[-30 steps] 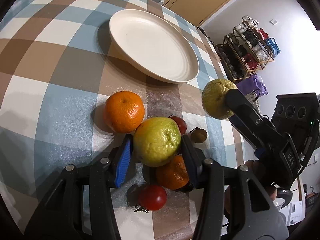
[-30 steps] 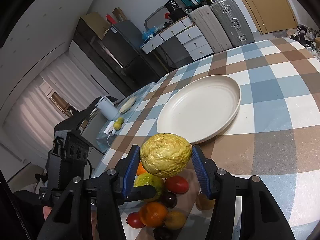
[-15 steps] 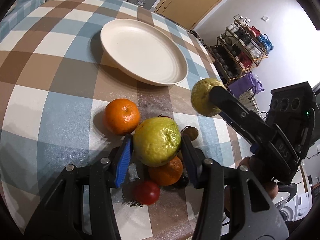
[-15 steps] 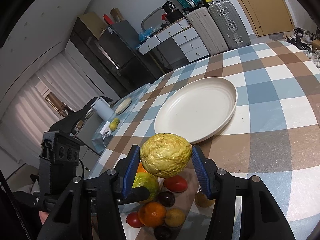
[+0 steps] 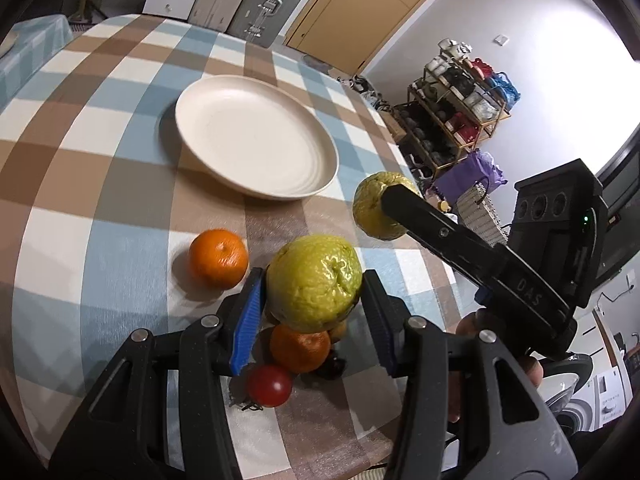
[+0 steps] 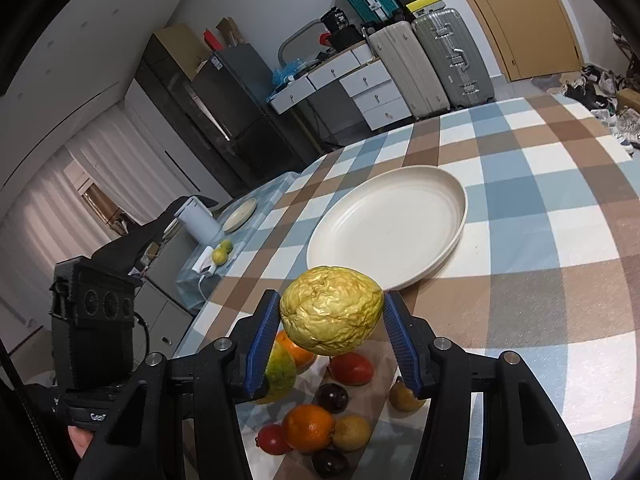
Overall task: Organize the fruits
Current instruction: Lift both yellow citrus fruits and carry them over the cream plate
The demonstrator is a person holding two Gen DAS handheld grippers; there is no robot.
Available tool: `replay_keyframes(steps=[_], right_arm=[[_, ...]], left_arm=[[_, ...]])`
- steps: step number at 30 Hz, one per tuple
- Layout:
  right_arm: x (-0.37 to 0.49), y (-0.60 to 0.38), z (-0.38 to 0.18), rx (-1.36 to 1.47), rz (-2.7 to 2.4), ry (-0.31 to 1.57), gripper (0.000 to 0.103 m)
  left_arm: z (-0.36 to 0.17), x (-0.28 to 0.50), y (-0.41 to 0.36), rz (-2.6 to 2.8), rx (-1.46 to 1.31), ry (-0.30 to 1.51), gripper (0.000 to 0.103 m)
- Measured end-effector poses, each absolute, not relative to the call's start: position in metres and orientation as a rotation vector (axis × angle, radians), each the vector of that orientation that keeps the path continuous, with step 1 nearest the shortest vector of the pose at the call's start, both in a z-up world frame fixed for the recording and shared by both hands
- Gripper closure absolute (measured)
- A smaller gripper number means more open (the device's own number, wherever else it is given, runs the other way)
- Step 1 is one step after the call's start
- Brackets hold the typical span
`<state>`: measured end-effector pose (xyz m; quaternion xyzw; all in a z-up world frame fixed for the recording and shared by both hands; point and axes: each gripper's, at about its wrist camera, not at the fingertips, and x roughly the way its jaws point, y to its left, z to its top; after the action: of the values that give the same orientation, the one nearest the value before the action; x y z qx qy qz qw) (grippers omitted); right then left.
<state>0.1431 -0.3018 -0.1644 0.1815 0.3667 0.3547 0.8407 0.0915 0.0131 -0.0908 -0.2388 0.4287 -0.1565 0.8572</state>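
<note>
My left gripper is shut on a yellow-green guava, held above the fruit pile. My right gripper is shut on a wrinkled yellow guava; that fruit also shows at the right in the left wrist view, off the table. An empty cream plate lies beyond both. On the checked cloth below sit an orange, a second orange, a red tomato, dark plums and small yellow fruits.
The checked table drops off at its right edge, with a shoe rack beyond. Suitcases and drawers stand behind the table. A side table with a small plate and a white kettle lies to the left.
My left gripper has risen with the yellow-green guava, so the pile and plate look farther away. The right gripper with its yellow guava has hardly moved.
</note>
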Motion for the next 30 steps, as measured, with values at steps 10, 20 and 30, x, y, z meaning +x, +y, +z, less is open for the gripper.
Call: replay_keyframes(steps=[10, 20, 30], right_arm=[[0.151, -0.309, -0.151, 0.387, 0.714, 0.746, 0.049], [0.199, -0.293, -0.133, 0.343, 0.75, 0.745, 0.049], [0.274, -0.277, -0.136, 0.376, 0.767, 0.778, 0.049]], left_arm=[[-0.058, 0.111, 0.021, -0.346, -0.471, 0.815, 0.058], [-0.024, 0.176, 0.054, -0.312, -0.438, 0.755, 0.058], [-0.043, 0.271, 0.073, -0.284, -0.423, 0.811, 0.058]])
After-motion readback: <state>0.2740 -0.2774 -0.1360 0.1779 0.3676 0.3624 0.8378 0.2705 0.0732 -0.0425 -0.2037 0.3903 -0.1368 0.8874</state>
